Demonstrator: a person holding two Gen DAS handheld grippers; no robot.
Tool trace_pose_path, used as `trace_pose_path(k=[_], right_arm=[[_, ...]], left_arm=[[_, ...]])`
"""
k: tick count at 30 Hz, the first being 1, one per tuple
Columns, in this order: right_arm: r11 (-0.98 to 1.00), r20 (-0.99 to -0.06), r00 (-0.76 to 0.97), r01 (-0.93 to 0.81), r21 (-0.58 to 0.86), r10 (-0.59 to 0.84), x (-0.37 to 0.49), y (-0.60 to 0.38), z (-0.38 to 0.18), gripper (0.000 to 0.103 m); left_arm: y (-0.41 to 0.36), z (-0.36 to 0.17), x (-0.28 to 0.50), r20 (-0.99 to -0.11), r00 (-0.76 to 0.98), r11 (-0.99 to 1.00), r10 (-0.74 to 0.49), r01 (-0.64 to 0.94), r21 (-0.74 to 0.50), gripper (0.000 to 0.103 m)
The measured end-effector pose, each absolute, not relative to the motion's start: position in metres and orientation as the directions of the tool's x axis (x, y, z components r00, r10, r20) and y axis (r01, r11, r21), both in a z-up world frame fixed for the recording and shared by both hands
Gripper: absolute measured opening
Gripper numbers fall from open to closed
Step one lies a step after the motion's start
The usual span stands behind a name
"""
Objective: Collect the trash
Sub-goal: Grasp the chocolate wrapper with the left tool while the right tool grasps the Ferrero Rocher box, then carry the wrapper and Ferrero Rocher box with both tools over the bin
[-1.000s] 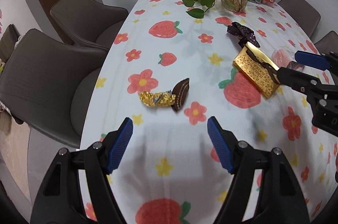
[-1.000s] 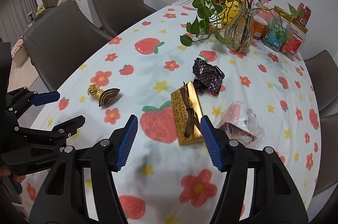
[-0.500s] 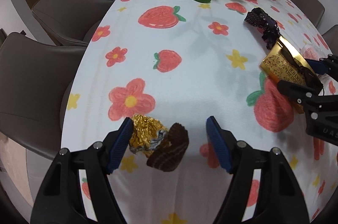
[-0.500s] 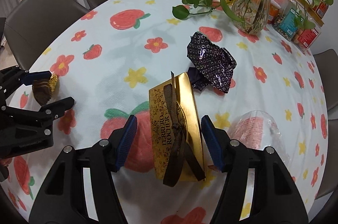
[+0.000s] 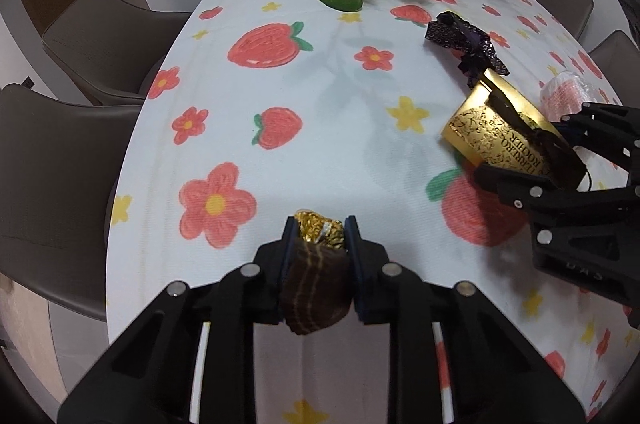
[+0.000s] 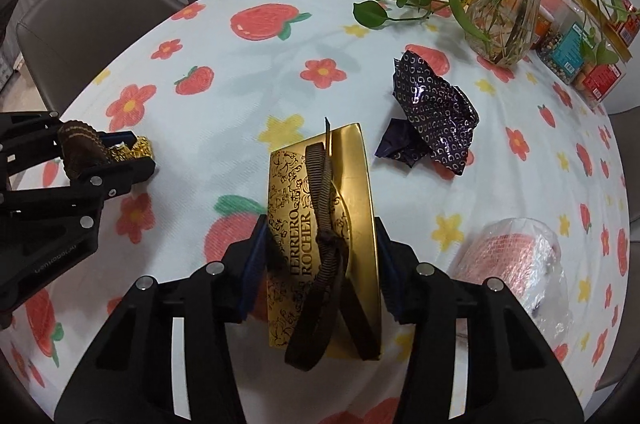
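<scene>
Gold foil and gold card: we have both pairs of tongs closing on trash over the flowered tablecloth (image 5: 328, 92).

Our left gripper (image 5: 319, 236) is closing with its blue pads pressing a crumpled gold foil wrapper (image 5: 318, 230) and the brown paper candy cup (image 5: 316, 292) joined to it, at the near left edge of the table. Our right gripper (image 6: 318, 252) is closing across the gold chocolate box (image 6: 322, 224) with its brown ribbon (image 6: 326, 224); the pads sit against both long sides. Just beyond the box lies a crumpled purple wrapper (image 6: 434, 112). To the right of the box rests a clear plastic bag (image 6: 520, 264) with something pink inside. A glass vase (image 6: 506, 20) with green vines stands at the far end.
</scene>
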State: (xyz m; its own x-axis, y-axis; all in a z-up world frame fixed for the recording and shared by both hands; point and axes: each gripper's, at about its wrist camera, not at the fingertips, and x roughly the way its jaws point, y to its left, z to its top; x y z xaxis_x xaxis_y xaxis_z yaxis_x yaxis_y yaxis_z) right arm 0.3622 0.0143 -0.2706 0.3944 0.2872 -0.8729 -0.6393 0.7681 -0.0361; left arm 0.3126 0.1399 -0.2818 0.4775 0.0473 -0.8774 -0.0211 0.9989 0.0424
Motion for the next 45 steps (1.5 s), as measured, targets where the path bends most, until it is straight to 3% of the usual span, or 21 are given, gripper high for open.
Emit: trace_pose_path(k=[15,35,45], right_arm=[[0.730,-0.844,0.357,-0.681,0.058,0.400,0.274,0.013,-0.220,0.047],[0.346,-0.819,0.105,-0.930,0.119,0.564,0.049,0.116,-0.209,0.047],[0.241,-0.812,0.053,-0.964,0.110,0.581,-0.084,0.192,-0.199,0.047]], left_arm=[[0.151,-0.250,0.222,-0.868,0.493,0.986,0.063,-0.166,-0.022,0.023],[0.234,-0.246,-0.062,-0.881,0.386,0.784,0.273,-0.620,-0.029,0.023],[0.292,-0.247,-0.201,-0.881,0.376,0.721,0.288,-0.690,-0.059,0.023]])
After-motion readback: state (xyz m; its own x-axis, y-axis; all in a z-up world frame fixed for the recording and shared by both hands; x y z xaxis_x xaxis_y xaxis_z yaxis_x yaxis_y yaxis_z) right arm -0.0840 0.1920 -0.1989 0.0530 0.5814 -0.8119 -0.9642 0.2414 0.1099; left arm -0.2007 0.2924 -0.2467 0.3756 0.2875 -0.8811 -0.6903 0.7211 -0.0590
